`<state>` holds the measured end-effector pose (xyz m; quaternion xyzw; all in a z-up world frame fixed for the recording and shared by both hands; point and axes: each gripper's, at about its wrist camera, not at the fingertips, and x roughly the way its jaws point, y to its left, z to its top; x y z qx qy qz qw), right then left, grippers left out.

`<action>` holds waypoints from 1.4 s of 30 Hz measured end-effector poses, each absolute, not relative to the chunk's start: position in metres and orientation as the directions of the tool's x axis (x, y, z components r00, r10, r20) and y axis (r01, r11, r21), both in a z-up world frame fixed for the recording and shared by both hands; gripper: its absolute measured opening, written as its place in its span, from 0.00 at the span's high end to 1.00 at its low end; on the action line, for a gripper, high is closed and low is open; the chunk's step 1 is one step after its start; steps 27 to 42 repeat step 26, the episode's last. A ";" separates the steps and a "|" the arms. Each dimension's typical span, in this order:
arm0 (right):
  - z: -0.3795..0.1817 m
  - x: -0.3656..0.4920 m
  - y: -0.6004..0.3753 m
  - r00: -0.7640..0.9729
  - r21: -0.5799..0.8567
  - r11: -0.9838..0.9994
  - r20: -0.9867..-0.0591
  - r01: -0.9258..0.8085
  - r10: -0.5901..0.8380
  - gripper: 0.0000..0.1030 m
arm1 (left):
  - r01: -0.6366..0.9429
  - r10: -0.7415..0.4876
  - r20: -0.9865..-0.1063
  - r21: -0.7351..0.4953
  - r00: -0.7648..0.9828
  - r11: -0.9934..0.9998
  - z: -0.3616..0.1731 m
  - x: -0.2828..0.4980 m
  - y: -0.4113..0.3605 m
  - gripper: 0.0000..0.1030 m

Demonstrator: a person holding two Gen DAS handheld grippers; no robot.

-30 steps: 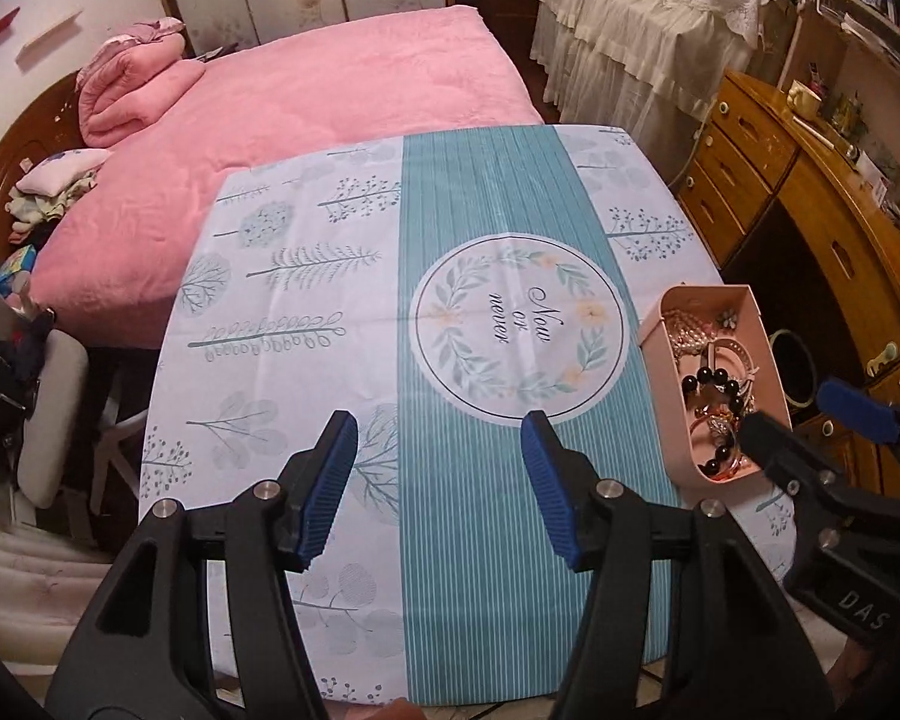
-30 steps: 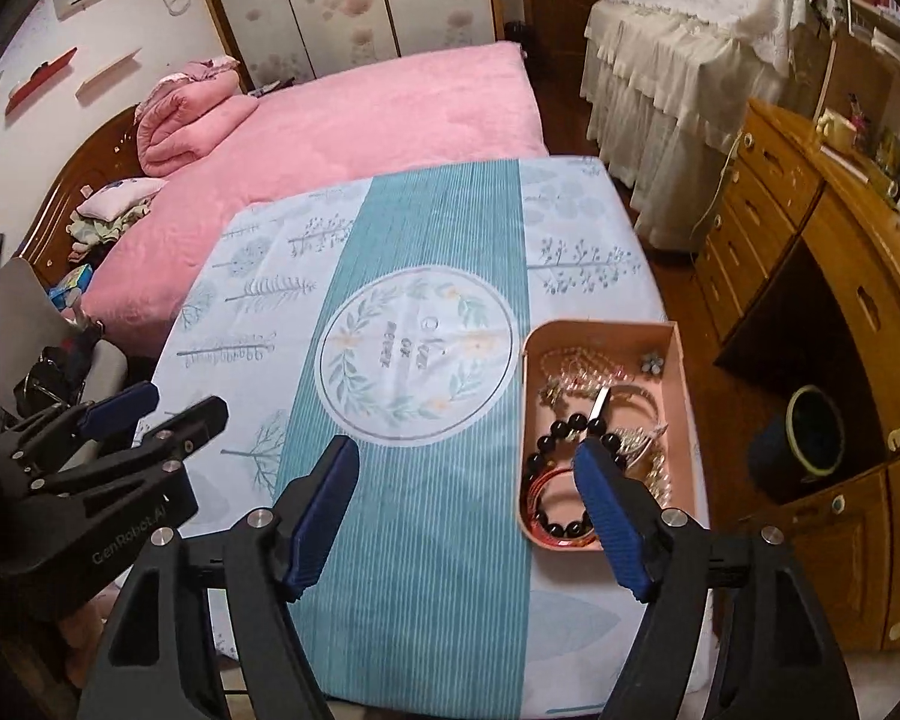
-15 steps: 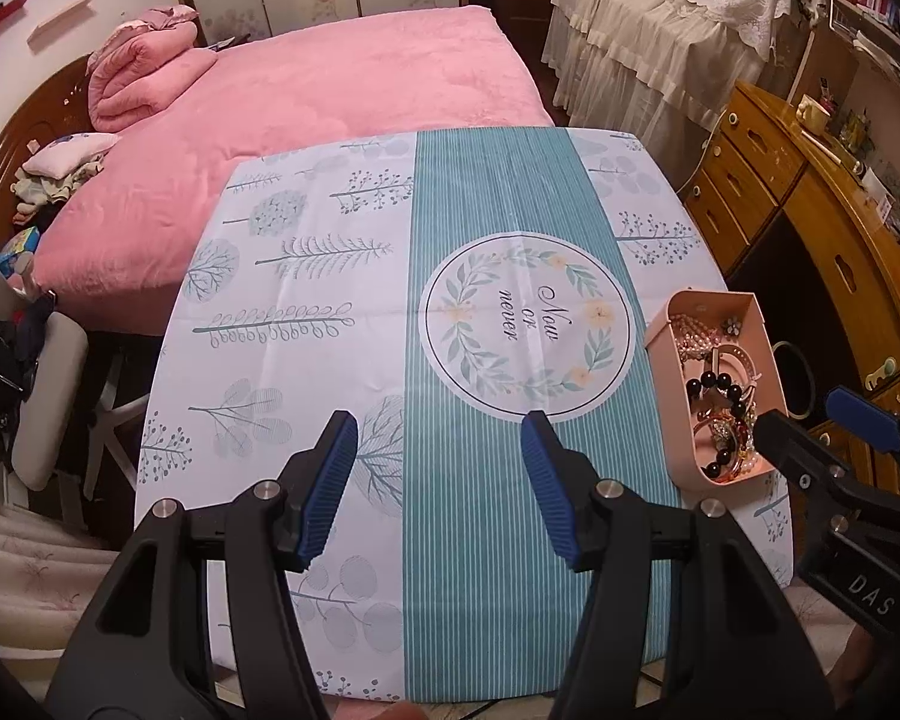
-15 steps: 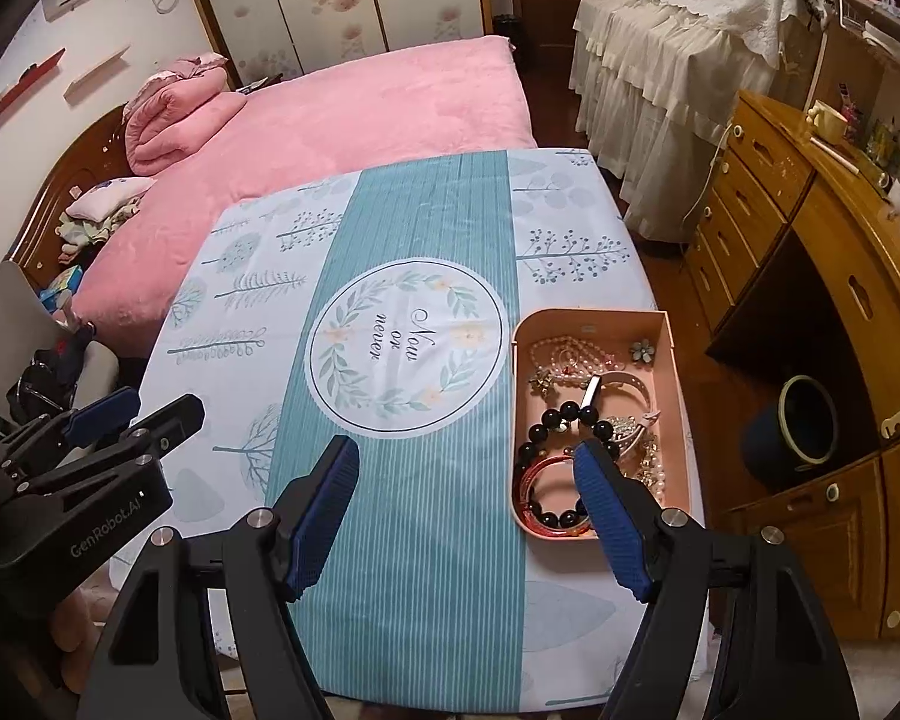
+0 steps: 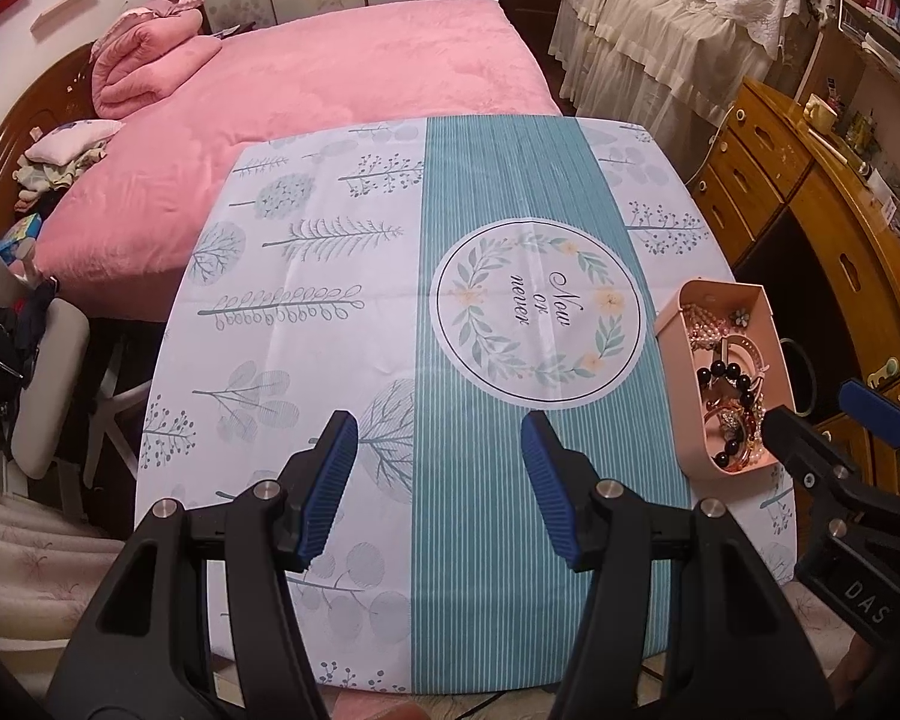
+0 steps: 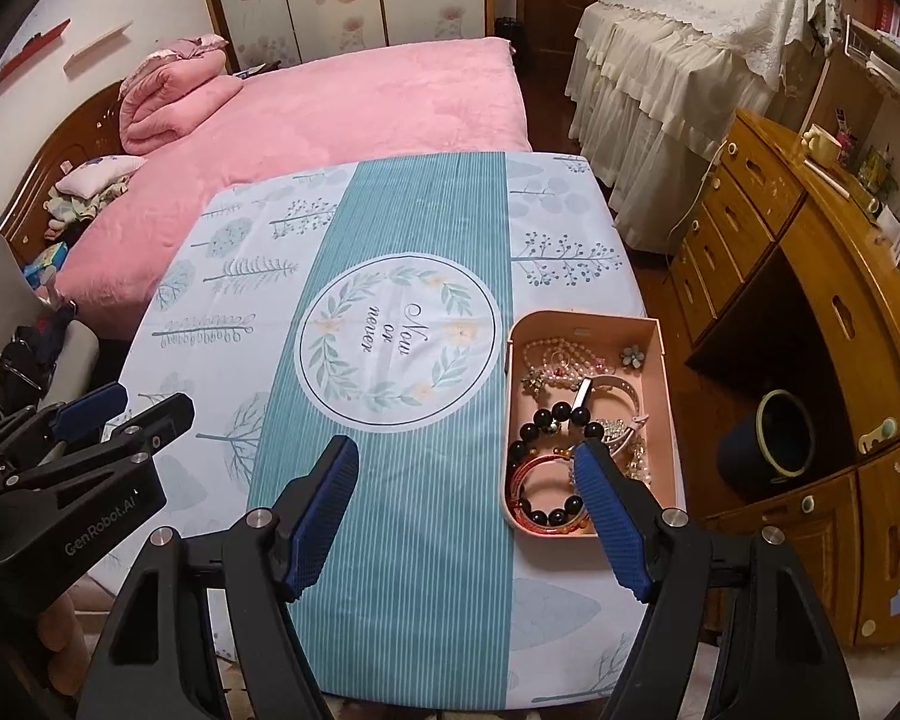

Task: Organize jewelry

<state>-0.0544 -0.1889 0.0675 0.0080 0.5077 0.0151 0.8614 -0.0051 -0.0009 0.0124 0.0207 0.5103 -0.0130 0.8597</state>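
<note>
Two grippers hang over a patterned tablecloth [image 6: 390, 540]. The left gripper [image 5: 438, 486] and right gripper [image 6: 465, 516] both gape empty. A pink tray [image 6: 660, 354] of jewelry [image 6: 570, 420] sits at the table's right edge.

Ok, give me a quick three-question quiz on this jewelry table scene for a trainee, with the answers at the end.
1. True or false: the pink tray sits on the tablecloth's right side, seen from the right wrist.
2. Which is in the tray: A) black bead bracelet B) spoon C) keys?
3. Does either the left claw or the right claw hold anything?

Key: 1 true. 2 A. 3 No, both are open and empty.
</note>
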 end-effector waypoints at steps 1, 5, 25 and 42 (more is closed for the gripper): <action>0.067 -0.054 -0.189 0.483 0.030 0.999 -0.875 -0.017 0.034 0.27 | 0.043 0.000 -0.878 0.023 0.479 0.999 0.012 -0.005 0.000 0.48; 0.066 -0.056 -0.188 0.480 0.034 0.999 -0.876 -0.014 0.036 0.26 | 0.035 0.000 -0.877 0.019 0.480 0.999 0.013 -0.007 0.003 0.48; 0.069 -0.058 -0.179 0.498 -0.003 0.998 -0.867 -0.065 0.029 0.26 | 0.037 0.021 -0.851 0.048 0.525 0.998 0.022 -0.022 -0.004 0.48; 0.069 -0.058 -0.178 0.497 -0.003 0.998 -0.867 -0.062 0.029 0.26 | 0.039 0.022 -0.851 0.050 0.525 0.998 0.021 -0.022 -0.004 0.48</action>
